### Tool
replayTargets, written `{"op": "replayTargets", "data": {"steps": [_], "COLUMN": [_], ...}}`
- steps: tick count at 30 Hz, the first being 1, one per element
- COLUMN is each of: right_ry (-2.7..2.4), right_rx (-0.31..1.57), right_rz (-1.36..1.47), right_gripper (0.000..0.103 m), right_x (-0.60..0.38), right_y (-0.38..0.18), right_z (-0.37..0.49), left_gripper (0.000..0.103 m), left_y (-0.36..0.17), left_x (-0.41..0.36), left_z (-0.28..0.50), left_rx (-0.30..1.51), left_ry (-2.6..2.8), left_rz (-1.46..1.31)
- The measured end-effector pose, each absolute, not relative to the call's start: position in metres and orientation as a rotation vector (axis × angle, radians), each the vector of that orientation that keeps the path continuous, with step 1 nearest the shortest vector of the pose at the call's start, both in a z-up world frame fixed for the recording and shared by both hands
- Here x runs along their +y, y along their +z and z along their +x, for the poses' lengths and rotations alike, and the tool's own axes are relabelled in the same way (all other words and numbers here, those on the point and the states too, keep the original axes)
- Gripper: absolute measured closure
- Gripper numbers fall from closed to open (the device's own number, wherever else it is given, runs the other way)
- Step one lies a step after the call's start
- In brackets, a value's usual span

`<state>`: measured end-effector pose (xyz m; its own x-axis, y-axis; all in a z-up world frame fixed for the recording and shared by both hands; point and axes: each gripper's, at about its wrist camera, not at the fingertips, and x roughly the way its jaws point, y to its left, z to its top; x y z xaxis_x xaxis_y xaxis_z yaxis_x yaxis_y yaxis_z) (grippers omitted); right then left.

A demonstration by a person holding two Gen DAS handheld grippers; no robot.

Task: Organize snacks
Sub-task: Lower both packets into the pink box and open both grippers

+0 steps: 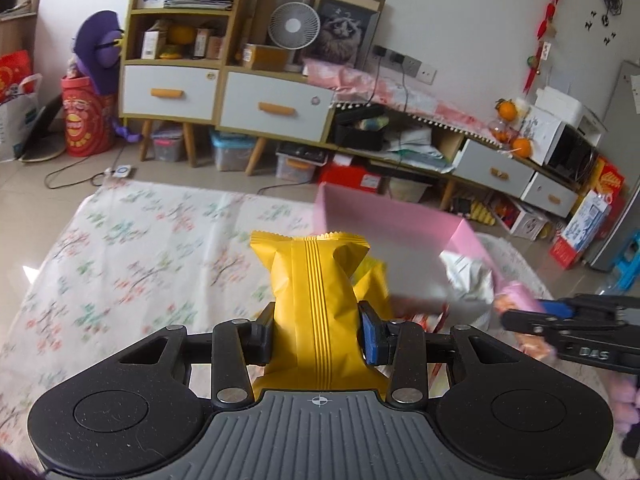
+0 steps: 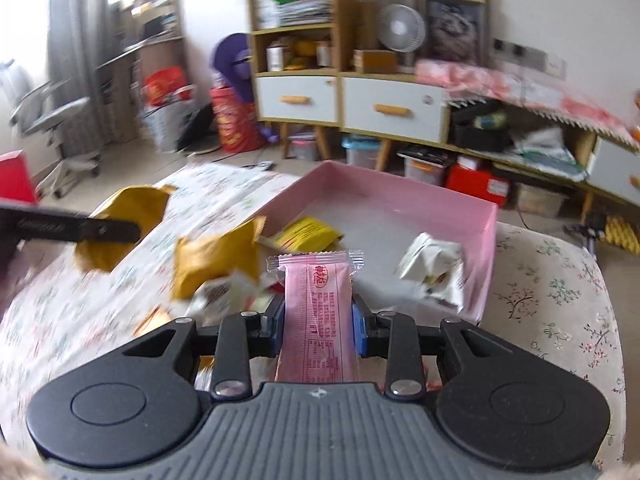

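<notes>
My left gripper is shut on a yellow snack packet, which stands upright between the pads above the floral tablecloth. My right gripper is shut on a pink snack packet, also upright. In the right wrist view the left gripper enters from the left with its yellow packet. In the left wrist view the right gripper shows at the right edge with the pink packet. A pink box lies ahead holding a yellow packet and a white packet.
Another yellow packet and several small wrappers lie on the cloth left of the box. The floral tablecloth stretches wide to the left. Beyond the table stand a drawer cabinet, storage bins on the floor and a fan.
</notes>
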<state>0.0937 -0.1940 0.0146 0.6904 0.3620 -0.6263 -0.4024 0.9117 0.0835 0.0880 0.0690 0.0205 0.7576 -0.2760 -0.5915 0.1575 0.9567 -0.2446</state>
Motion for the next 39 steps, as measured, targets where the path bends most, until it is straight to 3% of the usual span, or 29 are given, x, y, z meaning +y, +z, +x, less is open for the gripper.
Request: {"op": "replayTargets", "data": {"steps": [24,39], "right_ry": [0.16,0.105], "right_rx": [0.777,0.89], "right_rz": [0.211,0.317], "right_gripper": [0.074,0.073], "right_x": [-0.203,-0.201], "right_y": [0.009,-0.018], "right_z": [0.216,0.248], "left_gripper": [0.065,0.065], "left_y": [-0.012,-0.042], "left_x": [-0.019,-0.038], "left_z": [0.238,0.268], "left_rx": [0.771,0.797], "left_ry": [-0.355,-0.327], "left_rz": [-0.172,-0.156]}}
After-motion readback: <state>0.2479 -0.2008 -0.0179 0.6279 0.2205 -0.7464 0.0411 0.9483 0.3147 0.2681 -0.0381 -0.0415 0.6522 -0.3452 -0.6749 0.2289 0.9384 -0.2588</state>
